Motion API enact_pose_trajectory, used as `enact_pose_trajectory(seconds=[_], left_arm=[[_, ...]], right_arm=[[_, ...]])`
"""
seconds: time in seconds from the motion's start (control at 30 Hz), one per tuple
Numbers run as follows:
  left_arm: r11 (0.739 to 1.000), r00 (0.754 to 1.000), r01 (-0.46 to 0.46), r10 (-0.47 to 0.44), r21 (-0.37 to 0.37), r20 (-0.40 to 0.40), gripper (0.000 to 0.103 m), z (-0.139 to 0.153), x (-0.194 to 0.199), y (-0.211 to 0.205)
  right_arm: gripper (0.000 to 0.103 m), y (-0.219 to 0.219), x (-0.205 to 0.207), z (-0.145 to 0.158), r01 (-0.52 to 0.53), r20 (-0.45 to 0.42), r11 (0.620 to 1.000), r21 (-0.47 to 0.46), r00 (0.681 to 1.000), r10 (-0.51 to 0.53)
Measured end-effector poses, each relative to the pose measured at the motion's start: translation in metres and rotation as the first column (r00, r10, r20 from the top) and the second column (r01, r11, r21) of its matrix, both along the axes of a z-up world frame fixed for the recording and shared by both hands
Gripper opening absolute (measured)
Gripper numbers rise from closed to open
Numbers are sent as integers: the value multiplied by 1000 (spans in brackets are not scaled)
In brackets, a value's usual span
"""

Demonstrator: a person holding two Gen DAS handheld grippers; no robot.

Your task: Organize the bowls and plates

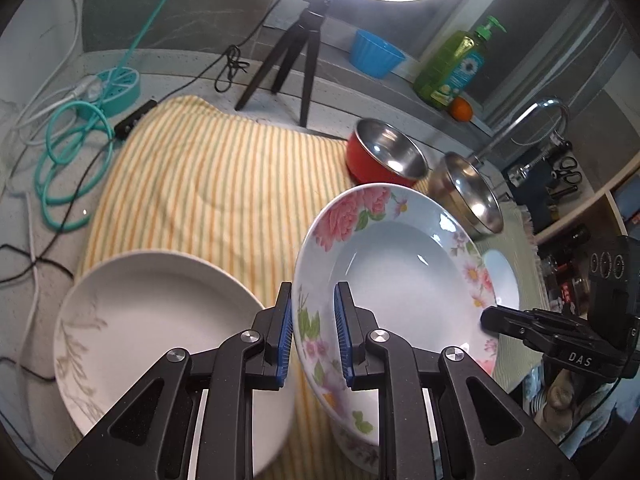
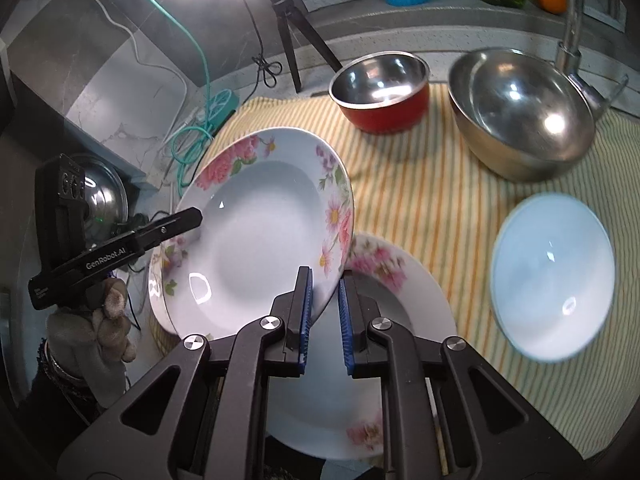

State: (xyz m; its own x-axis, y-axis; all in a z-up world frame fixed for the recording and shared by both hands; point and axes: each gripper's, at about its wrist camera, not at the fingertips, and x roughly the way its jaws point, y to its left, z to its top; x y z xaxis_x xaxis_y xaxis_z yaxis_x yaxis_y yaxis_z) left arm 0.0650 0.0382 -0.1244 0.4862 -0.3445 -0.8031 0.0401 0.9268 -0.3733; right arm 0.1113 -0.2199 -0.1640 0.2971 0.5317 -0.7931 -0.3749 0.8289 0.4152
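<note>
Both grippers hold one floral deep plate (image 1: 396,272), tilted above the striped cloth. My left gripper (image 1: 314,332) is shut on its near rim. My right gripper (image 2: 323,312) is shut on the opposite rim of the same plate (image 2: 256,232). The right gripper also shows at the plate's far edge in the left wrist view (image 1: 492,318), and the left gripper shows in the right wrist view (image 2: 192,216). A second floral plate (image 2: 400,296) lies on the cloth beneath. A plain white plate (image 1: 160,320) lies to the left.
On the striped cloth (image 2: 420,184) stand a red steel bowl (image 2: 380,88), a large steel bowl (image 2: 520,112) and a white bowl (image 2: 552,284). A tripod (image 1: 296,52), cables (image 1: 68,152), blue tub (image 1: 376,54), soap bottle (image 1: 452,68) and tap (image 1: 532,120) lie behind.
</note>
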Motion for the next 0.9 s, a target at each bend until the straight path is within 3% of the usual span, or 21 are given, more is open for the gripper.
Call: enact_pose_trajectory(seconds=[0.47, 0.9], left_arm=[[999, 997, 38, -38, -12, -62, 18, -23, -45, -37], [997, 993, 70, -67, 32, -94, 18, -40, -51, -59]], right_arm=[[14, -38, -37, -28, 13, -49, 998, -61, 999, -16], [14, -46, -39, -47, 47, -55, 994, -103, 997, -52]])
